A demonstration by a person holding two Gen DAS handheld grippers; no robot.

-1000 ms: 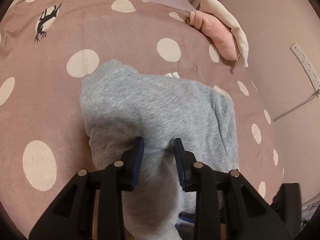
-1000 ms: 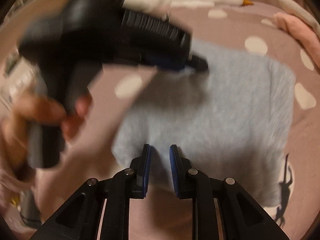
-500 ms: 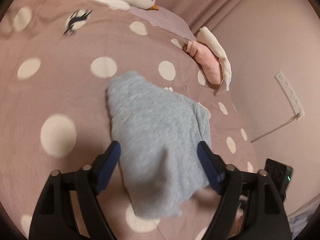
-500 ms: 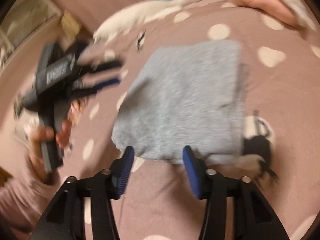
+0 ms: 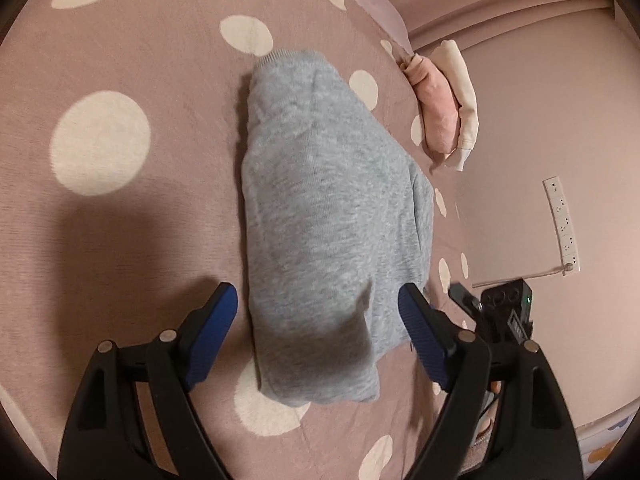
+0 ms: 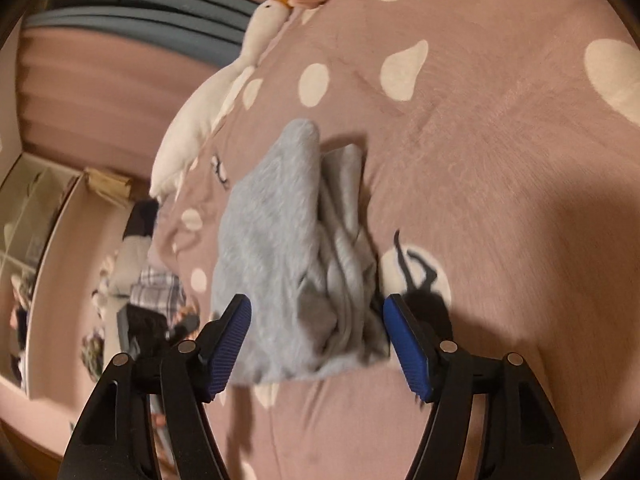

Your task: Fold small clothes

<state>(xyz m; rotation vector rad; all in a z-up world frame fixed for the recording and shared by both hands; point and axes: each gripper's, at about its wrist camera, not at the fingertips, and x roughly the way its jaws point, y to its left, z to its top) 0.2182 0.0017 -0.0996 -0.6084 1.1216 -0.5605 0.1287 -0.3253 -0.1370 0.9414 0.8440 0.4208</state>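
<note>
A grey knit garment (image 5: 332,216) lies folded on the pink bedspread with white dots (image 5: 120,220). My left gripper (image 5: 318,294) hovers over its near end, open, with both blue pads clear of the cloth. In the right wrist view the same grey garment (image 6: 280,248) shows its layered folded edge. My right gripper (image 6: 318,304) straddles that end, and its jaws are opening, with the cloth between them but not pressed. Part of the right gripper's black body (image 5: 508,312) shows at the right of the left wrist view.
A folded pink garment (image 5: 438,120) and a cream one (image 5: 460,80) lie at the bed's far right edge by the wall. A white goose plush (image 6: 208,112) lies along the far side. A power strip (image 5: 562,224) hangs on the wall. Room clutter (image 6: 156,292) lies beyond the bed.
Both grippers were shut on the grey garment a second ago. They have let go, opened wide and drawn back, and the garment now lies folded on the bed.
</note>
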